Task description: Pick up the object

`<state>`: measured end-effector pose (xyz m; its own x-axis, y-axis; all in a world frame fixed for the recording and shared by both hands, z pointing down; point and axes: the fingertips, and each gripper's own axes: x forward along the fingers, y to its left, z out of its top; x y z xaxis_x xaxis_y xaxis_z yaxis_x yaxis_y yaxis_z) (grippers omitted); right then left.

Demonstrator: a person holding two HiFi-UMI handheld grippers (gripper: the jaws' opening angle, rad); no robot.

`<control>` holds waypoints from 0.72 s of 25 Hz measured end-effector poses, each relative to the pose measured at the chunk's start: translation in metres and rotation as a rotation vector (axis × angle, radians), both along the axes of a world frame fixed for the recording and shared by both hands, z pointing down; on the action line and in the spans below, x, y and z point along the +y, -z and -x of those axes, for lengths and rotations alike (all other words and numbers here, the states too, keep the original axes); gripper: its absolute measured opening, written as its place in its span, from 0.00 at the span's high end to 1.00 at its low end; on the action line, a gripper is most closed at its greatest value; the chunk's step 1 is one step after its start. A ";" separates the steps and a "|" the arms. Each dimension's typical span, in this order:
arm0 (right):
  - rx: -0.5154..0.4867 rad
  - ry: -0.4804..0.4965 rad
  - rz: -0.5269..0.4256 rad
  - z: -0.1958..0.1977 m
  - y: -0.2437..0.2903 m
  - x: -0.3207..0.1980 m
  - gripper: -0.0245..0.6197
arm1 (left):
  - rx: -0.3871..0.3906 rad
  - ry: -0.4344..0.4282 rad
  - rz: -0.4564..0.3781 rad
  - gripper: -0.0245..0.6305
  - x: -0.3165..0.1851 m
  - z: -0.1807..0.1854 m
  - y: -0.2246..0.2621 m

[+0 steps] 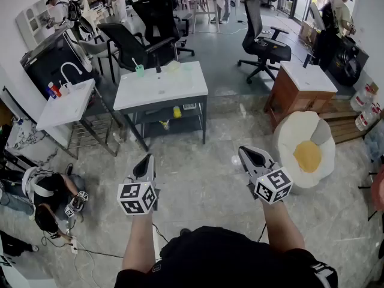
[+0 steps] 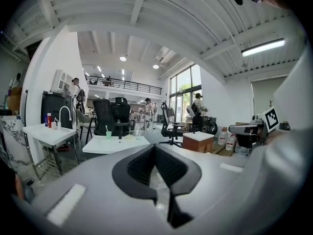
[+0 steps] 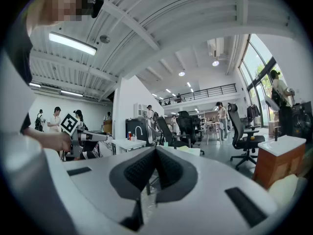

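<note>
Grey left gripper (image 1: 146, 161) and grey right gripper (image 1: 247, 153): both closed, empty. I judge approach pending; next, advance to white worktop (image 1: 180, 92) at twelve o'clock, open jaws.

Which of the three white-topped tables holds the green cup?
The middle table, on dark legs; the green cup stands near its far left corner. The left table has a faucet, the right table a wooden body.

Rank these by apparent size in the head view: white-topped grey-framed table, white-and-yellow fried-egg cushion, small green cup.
1. white-topped grey-framed table
2. white-and-yellow fried-egg cushion, though it sits nearer the camera
3. small green cup
</note>
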<state>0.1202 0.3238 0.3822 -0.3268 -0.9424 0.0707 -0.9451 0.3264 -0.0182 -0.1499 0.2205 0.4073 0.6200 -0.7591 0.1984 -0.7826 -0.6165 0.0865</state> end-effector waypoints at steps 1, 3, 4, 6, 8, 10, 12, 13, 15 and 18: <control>-0.002 0.002 0.001 0.002 0.000 0.002 0.95 | 0.001 0.001 0.002 0.95 0.002 0.002 0.000; -0.003 0.006 0.003 0.004 -0.001 0.005 0.95 | 0.003 0.004 0.006 0.95 0.005 0.004 0.000; -0.002 0.008 0.003 0.004 -0.001 0.006 0.95 | 0.003 0.006 0.007 0.95 0.007 0.005 0.000; 0.003 0.010 0.002 0.004 0.000 0.009 0.95 | 0.002 0.009 0.009 0.95 0.010 0.005 0.000; 0.005 0.013 0.000 0.002 0.000 0.012 0.95 | 0.000 0.011 0.008 0.95 0.013 0.004 0.000; 0.004 0.019 -0.001 0.001 -0.001 0.014 0.95 | -0.002 0.008 0.009 0.95 0.016 0.001 0.000; -0.001 0.033 0.002 0.002 -0.003 0.018 0.95 | -0.004 0.000 0.014 0.94 0.020 -0.002 -0.001; -0.006 0.043 0.005 0.003 -0.003 0.020 0.95 | -0.006 -0.004 0.016 0.94 0.022 -0.004 -0.002; -0.020 0.060 0.013 0.003 -0.004 0.024 0.94 | -0.009 -0.008 0.016 0.94 0.026 -0.008 -0.002; -0.036 0.058 0.022 -0.003 -0.006 0.031 0.94 | -0.005 -0.013 0.011 0.94 0.035 -0.017 0.000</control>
<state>0.1232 0.3545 0.3884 -0.3835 -0.9202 0.0787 -0.9232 0.3797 -0.0596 -0.1327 0.2551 0.4075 0.6290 -0.7486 0.2097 -0.7748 -0.6258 0.0898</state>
